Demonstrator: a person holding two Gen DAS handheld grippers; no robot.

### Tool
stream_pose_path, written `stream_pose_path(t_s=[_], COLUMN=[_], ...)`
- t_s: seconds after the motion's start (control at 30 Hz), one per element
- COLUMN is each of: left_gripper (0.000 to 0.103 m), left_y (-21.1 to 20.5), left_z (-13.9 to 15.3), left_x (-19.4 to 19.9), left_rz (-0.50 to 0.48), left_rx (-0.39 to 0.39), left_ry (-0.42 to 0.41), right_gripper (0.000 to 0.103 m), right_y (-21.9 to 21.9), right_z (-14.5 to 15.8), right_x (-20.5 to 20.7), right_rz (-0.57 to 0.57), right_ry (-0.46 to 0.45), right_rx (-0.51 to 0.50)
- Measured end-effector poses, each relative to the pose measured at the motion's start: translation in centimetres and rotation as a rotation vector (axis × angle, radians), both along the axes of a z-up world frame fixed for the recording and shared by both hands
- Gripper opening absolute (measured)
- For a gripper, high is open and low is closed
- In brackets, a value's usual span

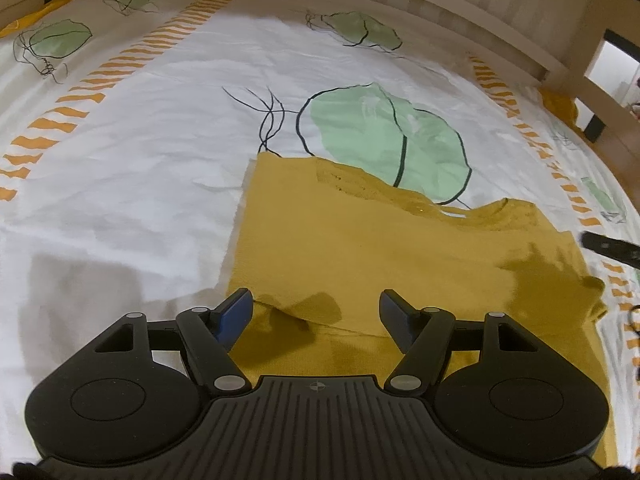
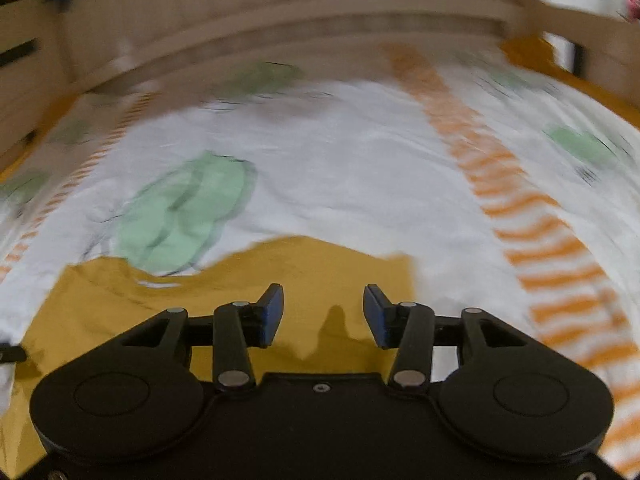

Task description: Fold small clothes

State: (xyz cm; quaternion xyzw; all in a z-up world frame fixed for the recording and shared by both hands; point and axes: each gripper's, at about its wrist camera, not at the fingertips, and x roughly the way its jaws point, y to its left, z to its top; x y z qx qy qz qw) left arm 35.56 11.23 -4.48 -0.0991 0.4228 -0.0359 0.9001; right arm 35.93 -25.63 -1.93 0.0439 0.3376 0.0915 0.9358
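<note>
One mustard garment (image 1: 360, 248), partly folded, flat on the patterned bedsheet (image 1: 140, 140). Left hand-held gripper (image 1: 316, 312) and right hand-held gripper (image 2: 323, 316): both open above it, empty. Risk: a dragging fingertip could rumple the fold.

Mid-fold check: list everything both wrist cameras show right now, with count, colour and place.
garment: one, mustard yellow, lying partly folded on the sheet, under both grippers.
sheet: one, white with green leaf shapes and orange stripes, covering the bed.
bed frame: one, pale wood, along the far edge and right side.
left gripper: one, black with blue pads, fingers open above the garment's near edge.
right gripper: one, black with blue pads, fingers open over the garment, holding nothing.
</note>
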Motion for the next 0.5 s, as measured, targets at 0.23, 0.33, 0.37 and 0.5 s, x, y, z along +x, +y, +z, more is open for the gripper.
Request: stream_pose_path(t_s=[0.23, 0.33, 0.37, 0.5], left_gripper=[0.068, 0.068, 0.068, 0.068], left_y=[-0.3, -0.2, -0.2, -0.3], left_z=[-0.2, -0.3, -0.2, -0.2], left_x=[0.2, 0.2, 0.2, 0.2], left_rz=[-0.002, -0.002, -0.001, 0.001], left_rx=[-0.001, -0.001, -0.002, -0.002], left_ry=[0.008, 0.011, 0.011, 0.009], right_gripper=[0.054, 0.054, 0.054, 0.055], right_y=[5.6, 6.9, 7.3, 8.7], right_z=[-2.8, -3.7, -4.0, -4.6], right_x=[1.3, 1.5, 1.5, 1.3], right_rz=[0.222, 0.266, 0.283, 0.344], right_ry=[0.014, 0.023, 0.026, 0.023], right_rx=[-0.08, -0.109, -0.118, -0.184])
